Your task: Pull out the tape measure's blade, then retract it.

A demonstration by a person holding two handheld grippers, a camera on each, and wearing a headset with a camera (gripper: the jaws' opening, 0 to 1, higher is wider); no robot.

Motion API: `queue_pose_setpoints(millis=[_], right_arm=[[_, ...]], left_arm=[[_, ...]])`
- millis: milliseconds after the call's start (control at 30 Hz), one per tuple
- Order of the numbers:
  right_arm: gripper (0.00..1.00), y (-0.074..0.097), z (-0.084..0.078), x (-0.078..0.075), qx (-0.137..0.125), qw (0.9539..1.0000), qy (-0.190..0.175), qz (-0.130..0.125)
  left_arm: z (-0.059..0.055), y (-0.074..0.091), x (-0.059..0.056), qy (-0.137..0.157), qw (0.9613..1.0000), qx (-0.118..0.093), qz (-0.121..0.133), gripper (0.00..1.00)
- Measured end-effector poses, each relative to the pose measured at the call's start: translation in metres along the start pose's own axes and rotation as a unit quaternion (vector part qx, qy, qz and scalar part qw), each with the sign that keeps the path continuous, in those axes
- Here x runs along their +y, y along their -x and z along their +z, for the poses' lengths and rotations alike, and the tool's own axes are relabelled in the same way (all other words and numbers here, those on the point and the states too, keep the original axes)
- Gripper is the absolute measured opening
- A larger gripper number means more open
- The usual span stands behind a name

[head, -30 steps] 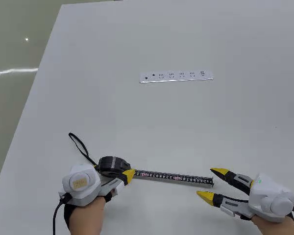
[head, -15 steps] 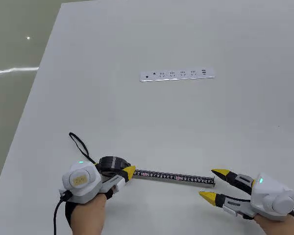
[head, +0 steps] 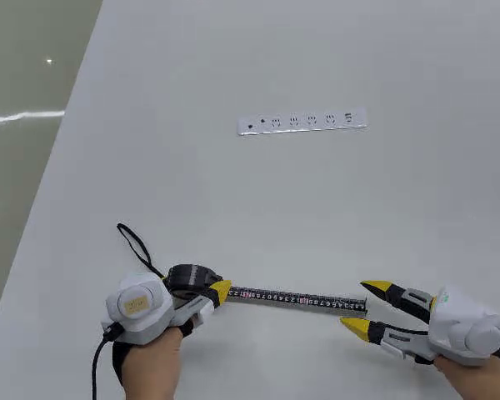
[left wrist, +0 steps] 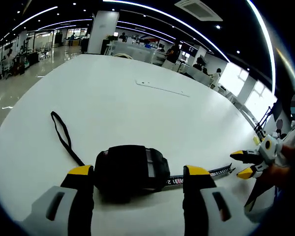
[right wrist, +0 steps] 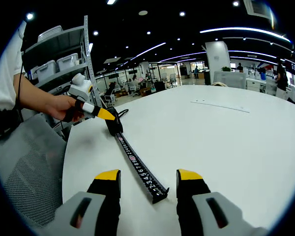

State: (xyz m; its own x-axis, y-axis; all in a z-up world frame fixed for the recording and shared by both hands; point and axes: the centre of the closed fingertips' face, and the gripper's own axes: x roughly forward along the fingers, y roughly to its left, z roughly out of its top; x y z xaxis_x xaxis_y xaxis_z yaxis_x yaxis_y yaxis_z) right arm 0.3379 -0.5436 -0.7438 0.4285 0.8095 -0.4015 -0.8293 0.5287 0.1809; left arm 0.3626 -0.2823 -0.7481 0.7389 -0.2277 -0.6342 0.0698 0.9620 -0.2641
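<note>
The left tool (head: 202, 292) straddles the black, rounded plastic tape measure case (head: 192, 282), with one yellow-tipped jaw on each side of it. In the left gripper view the case (left wrist: 130, 169) sits against one jaw, and a thin gap shows at the other jaw, where the blade leaves the case. I cannot tell whether the jaws actually press on the case.

From this tool the dark, numbered metal blade (head: 296, 300) lies flat on the white desk (head: 333, 208), pulled out toward the right tool (head: 365, 305). That tool's jaws are spread wide. The blade's hooked end (right wrist: 159, 194) lies between their yellow tips, touching neither.

A thin black cord loop (head: 136, 246) trails from the case on the desk, away from the left tool on the side opposite the blade. A long white power strip (head: 302, 122) lies well beyond both tools, farther across the desk.
</note>
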Motion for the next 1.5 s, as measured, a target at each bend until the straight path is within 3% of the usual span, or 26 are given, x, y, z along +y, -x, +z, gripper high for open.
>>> queue_pose_setpoints(millis=[733,1033,1500], right_arm=[[0.43,-0.002,-0.006,-0.006,-0.002,1.0000,-0.005,0.006],[0.38,-0.002,-0.011,-0.001,0.002,0.9996,-0.009,0.026],[0.35,0.000,-0.016,-0.001,0.007,0.9994,-0.011,0.033]], left_arm=[[0.001,-0.002,0.001,0.022,0.9995,0.000,0.022,0.72],[0.002,-0.003,0.003,0.037,0.9988,0.001,0.033,0.71],[0.001,-0.002,0.005,0.027,0.9984,0.006,0.050,0.65]])
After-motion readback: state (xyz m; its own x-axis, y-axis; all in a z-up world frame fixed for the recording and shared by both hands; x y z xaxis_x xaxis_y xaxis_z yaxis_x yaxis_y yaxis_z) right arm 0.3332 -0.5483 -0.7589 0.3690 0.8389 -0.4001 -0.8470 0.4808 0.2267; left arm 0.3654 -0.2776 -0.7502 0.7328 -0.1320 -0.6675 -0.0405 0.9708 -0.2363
